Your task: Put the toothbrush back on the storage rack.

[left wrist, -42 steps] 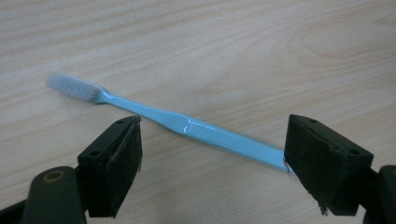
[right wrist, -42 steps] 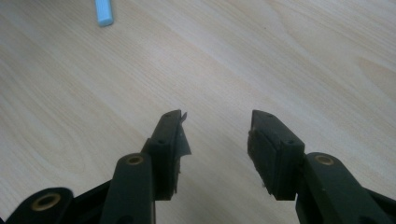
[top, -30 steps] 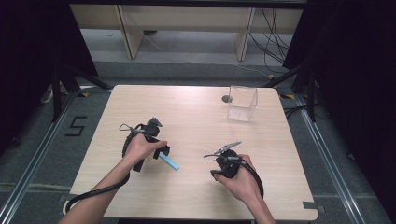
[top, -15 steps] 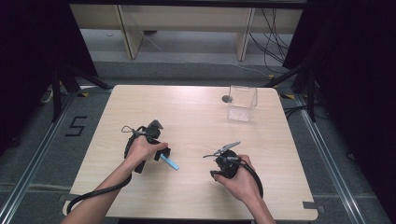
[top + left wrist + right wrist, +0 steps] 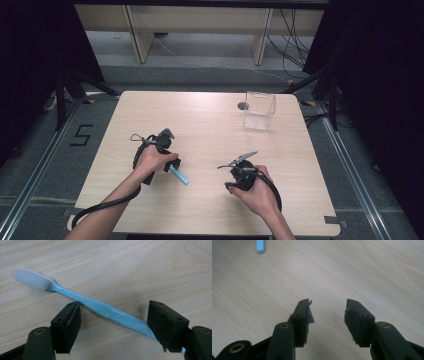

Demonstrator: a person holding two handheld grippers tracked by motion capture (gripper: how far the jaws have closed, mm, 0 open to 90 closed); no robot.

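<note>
A light blue toothbrush (image 5: 105,310) with white bristles lies flat on the wooden table (image 5: 210,130). My left gripper (image 5: 113,312) is open right over it, one jaw on each side of the handle, which crosses the gap at a slant. In the high view the left gripper (image 5: 169,164) sits at the front left, with the toothbrush (image 5: 179,175) sticking out toward the middle. My right gripper (image 5: 231,180) is held at the front right. It (image 5: 327,305) stands open over bare wood, with the toothbrush's handle end (image 5: 260,245) farther off.
A clear plastic box (image 5: 259,110) stands at the table's back right, with a small dark round spot (image 5: 242,105) beside it. Cables trail from both grippers toward the front edge. Dark floor and shelving surround the table.
Hardly anything: the left forearm has shifted slightly, while both grippers and the toothbrush stay where they were.
</note>
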